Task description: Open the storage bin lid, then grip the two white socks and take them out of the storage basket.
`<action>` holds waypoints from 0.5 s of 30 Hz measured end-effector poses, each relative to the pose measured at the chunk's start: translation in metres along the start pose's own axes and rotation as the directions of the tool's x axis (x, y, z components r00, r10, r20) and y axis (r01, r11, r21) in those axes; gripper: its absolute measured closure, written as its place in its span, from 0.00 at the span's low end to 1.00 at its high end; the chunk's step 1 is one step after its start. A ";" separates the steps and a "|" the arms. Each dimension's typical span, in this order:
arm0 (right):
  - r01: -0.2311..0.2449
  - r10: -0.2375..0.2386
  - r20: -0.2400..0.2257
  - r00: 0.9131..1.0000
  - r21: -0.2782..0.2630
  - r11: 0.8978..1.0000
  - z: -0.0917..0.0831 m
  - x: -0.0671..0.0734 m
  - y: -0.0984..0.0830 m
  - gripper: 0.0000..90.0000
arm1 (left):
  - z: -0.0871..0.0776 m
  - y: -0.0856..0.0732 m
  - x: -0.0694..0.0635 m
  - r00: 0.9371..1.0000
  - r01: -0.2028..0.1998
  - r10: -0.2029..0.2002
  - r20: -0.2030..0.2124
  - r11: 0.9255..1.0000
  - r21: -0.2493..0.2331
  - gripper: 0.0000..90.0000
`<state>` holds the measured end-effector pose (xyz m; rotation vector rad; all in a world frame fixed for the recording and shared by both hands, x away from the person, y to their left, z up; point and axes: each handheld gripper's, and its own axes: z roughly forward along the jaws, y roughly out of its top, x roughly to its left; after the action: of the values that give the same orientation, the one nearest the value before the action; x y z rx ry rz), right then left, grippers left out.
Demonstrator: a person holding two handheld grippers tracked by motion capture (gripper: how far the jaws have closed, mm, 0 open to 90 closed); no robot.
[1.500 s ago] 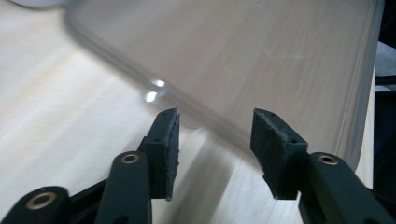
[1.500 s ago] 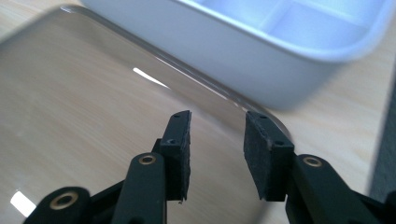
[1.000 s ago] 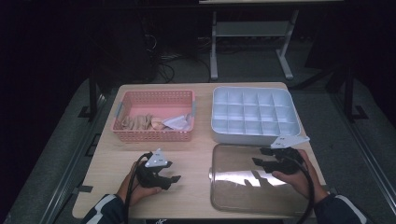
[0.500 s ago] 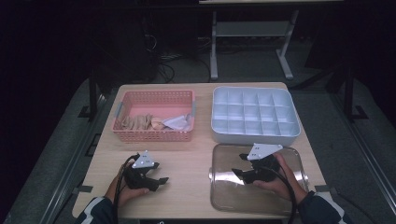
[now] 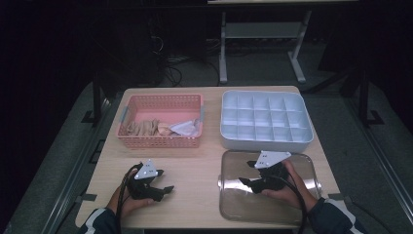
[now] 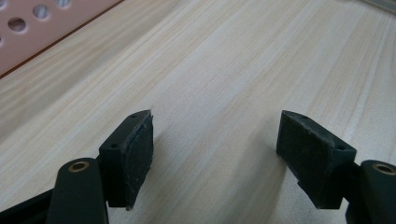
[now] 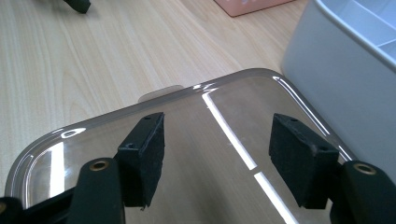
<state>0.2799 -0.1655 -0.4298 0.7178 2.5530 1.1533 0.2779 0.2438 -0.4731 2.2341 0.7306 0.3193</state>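
My left gripper (image 5: 164, 189) rests low over the bare wooden table (image 5: 204, 161) at the front left; its jaws have just been opening and stand open (image 6: 215, 158) with nothing between them. My right gripper (image 5: 248, 183) hovers just above the clear plastic lid (image 5: 292, 204) at the front right; its jaws have just been opening too, and they stand open (image 7: 217, 161) over the lid (image 7: 196, 140) without holding it. A pink basket (image 5: 160, 122) with tan strips and a white packet sits at the back left. A white compartment tray (image 5: 265, 119) stands at the back right.
The white tray's wall (image 7: 341, 70) rises close to the right of my right gripper. The pink basket's perforated side (image 6: 32, 28) lies beyond my left gripper. Bare table lies between the two grippers. A dark floor with cables and a stand lies behind the table.
Both hands have drawn back toward the table's front edge and sunk a little. Both pairs of jaws stand wider than before. The lid, basket and tray have not moved.
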 end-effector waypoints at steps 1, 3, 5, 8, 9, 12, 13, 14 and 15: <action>-0.001 0.001 0.000 1.000 0.002 1.000 0.000 0.001 0.000 0.39 | 0.000 0.000 0.000 1.000 0.001 -0.001 0.001 1.000 -0.003 0.29; 0.001 -0.001 -0.006 1.000 0.003 1.000 0.001 0.002 0.000 0.38 | 0.000 0.000 0.000 1.000 0.001 -0.001 0.001 1.000 0.000 0.29; 0.007 -0.006 -0.012 1.000 0.011 1.000 0.003 0.003 -0.001 0.38 | 0.000 0.002 0.000 1.000 0.003 -0.003 -0.001 1.000 0.016 0.29; 0.014 -0.014 -0.015 1.000 0.019 1.000 0.004 0.004 -0.002 0.38 | 0.000 0.007 0.000 1.000 0.022 -0.021 -0.004 0.999 0.050 0.29; 0.012 -0.012 -0.017 1.000 0.014 1.000 0.004 0.003 -0.002 0.38 | 0.000 0.008 0.000 1.000 0.026 -0.026 -0.007 0.998 0.054 0.28; 0.011 -0.011 -0.023 1.000 0.012 1.000 0.004 0.004 -0.003 0.37 | -0.009 0.017 0.003 0.999 0.045 -0.045 -0.011 0.999 -0.002 0.28; 0.012 -0.012 -0.025 1.000 0.012 1.000 0.004 0.005 -0.003 0.37 | -0.013 0.023 0.004 0.999 0.051 -0.052 -0.012 0.998 -0.028 0.28; 0.014 -0.013 -0.027 1.000 0.010 1.000 0.003 0.005 -0.003 0.37 | -0.019 0.030 0.006 0.999 0.049 -0.050 -0.021 0.997 -0.051 0.28; 0.009 -0.009 -0.030 1.000 0.006 1.000 0.003 0.005 -0.003 0.36 | -0.030 0.046 0.011 0.998 0.054 -0.058 -0.035 0.992 -0.112 0.28</action>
<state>0.2763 -0.1627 -0.4338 0.6954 2.5826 1.1622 0.2921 0.2418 -0.4191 2.1043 0.7754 0.3671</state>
